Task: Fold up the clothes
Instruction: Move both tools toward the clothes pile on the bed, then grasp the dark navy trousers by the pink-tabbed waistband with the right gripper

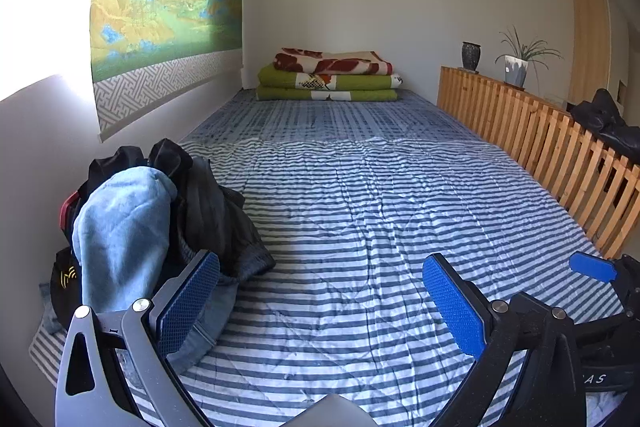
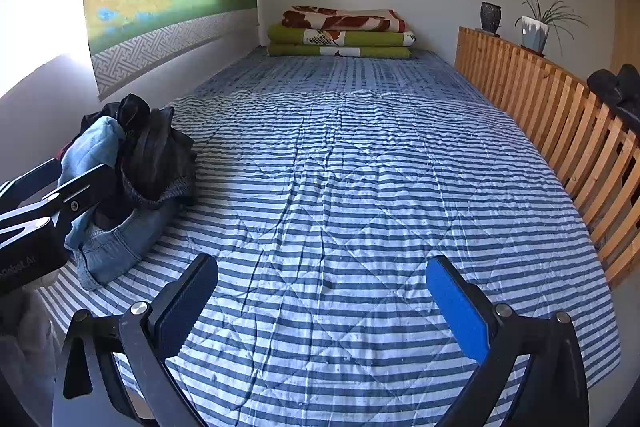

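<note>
1. Our left gripper stood wide open with nothing between its blue pads, low over the striped quilt; its left finger sat just in front of the heap of clothes.
2. Our right gripper was equally spread and empty, pointed up the middle of the bed, well apart from any garment.
3. The pile of clothes lay at the left edge of the bed against the wall, unfolded and tangled: a light blue fleecy piece draped on top, a dark jacket-like garment beside it, and denim underneath, spilling toward us.
4. We judged all of it soft and limp. The fleece looked light and grippy; the denim heavier and stiffer, likely to drag the rest if pulled first; the dark fabric seemed smoother and possibly slippery.
5. We reckoned the best hold was a free edge of the blue piece, pinched at a hem or shoulder, lifted clear onto the open quilt.
</note>
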A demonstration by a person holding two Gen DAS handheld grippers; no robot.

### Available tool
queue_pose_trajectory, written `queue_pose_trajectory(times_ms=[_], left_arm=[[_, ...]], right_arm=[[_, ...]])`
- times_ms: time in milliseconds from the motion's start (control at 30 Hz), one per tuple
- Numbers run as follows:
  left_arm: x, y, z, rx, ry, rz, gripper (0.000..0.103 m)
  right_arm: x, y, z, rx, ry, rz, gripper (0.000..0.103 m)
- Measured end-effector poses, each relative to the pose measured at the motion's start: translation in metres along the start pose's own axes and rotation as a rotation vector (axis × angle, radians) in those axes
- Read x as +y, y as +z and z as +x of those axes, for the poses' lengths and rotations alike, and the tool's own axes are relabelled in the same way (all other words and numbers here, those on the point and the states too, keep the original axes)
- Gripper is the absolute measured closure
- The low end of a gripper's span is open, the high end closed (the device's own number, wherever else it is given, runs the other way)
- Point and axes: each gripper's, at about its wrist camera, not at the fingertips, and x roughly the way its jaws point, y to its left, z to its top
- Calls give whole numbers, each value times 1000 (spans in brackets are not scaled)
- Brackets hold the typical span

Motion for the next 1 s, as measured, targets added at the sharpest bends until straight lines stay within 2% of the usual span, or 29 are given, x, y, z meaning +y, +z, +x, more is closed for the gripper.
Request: queue_pose_trajectory(times_ms=[133,300,367,667,767,833,1000], left_arm=[[38,-2,23,44,31,-78,0],[93,-15,43,84,128,-128,0],[123,-22,49,107,145,-180,0],[242,-51,59,138,314,-323,0],[282,-62,54,138,378,-407,0],[307,-69,49,135,399,-454,0],[349,-85,42,149,460,-455,1]], right_arm=[[14,24,19,3,4,-1,1],[52,49,45,12,60,-35,1],[77,59,58,16,85,-73,1],[210,102,97,22,229,-260,1],[260,114,108,19,260,-330,7],[289,120,116,33,290,-371,15],[357,134,134,50,360,-444,16]])
